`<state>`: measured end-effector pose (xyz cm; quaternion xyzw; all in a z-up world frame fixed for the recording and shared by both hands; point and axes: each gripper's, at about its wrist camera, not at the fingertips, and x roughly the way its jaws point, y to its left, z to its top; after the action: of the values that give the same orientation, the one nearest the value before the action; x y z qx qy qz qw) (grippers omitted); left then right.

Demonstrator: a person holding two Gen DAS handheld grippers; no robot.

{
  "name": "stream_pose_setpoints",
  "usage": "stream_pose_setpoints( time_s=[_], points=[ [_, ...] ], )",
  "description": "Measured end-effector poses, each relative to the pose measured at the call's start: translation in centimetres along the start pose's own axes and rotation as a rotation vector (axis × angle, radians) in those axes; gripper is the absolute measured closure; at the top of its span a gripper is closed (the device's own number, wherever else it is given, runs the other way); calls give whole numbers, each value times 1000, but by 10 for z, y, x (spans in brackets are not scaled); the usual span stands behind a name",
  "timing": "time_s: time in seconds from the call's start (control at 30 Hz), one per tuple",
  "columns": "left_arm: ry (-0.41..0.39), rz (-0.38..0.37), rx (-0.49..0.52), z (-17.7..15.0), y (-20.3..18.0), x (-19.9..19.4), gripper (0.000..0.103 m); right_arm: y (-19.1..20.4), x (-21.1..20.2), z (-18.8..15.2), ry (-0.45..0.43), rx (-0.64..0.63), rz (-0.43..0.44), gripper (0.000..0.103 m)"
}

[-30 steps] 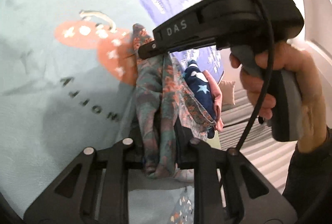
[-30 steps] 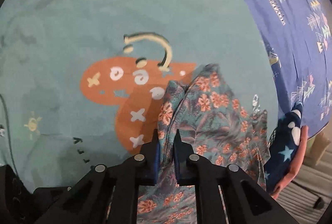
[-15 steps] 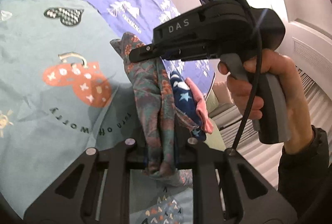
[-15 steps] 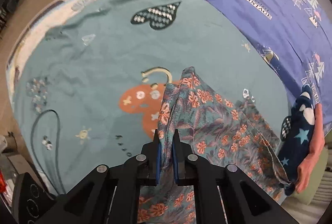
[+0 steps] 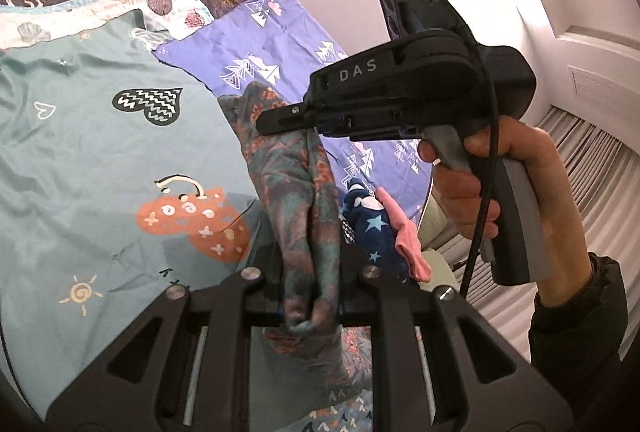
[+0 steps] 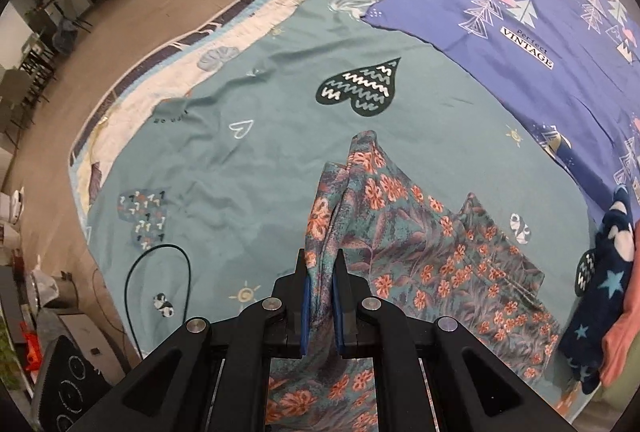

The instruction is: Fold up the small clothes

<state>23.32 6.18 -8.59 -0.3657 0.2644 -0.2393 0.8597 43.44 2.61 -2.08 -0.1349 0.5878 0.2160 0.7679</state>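
Observation:
A small teal garment with orange flowers [image 6: 424, 248] hangs stretched above the teal bedsheet [image 6: 248, 160]. My right gripper [image 6: 320, 268] is shut on one bunched edge of it, pointing steeply down. In the left wrist view the same floral garment [image 5: 304, 200] runs bunched from my left gripper [image 5: 310, 268], shut on its near end, up to the right gripper [image 5: 296, 122], held by a hand [image 5: 516, 184] in a dark sleeve.
A purple sheet with tree prints [image 6: 532, 32] covers the bed's right side. A navy star-print garment with pink cloth [image 6: 600, 296] lies at the right edge. A white shell-print quilt [image 6: 280, 12] borders the far side; floor and furniture [image 6: 60, 52] lie beyond.
Both grippers have risen with the floral garment, lifting it off the sheet. Much more of the bed and room shows now. Both grips stay shut.

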Motion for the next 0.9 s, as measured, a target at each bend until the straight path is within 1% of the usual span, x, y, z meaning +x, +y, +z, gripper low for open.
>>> stream_pose_setpoints(
  time_s=[0.13,0.33,0.4,0.53,0.73,0.9],
  points=[
    [12,-8,39,0,-14,9,85,-16,-10,-7,-19,31,34,95],
    [8,-19,158,-5,-53,22,85,-50,-45,-24,-85,84,74,95],
    [17,-26,190,-9,-66,28,85,-63,-56,-32,-103,102,75,95],
    [44,-60,249,-17,-92,45,85,-96,-73,-52,-135,161,84,95],
    [86,-86,336,-34,-123,67,85,-153,-92,-88,-175,254,95,95],
    [165,-97,408,-62,-146,93,85,-197,-91,-123,-184,323,113,95]
  ],
)
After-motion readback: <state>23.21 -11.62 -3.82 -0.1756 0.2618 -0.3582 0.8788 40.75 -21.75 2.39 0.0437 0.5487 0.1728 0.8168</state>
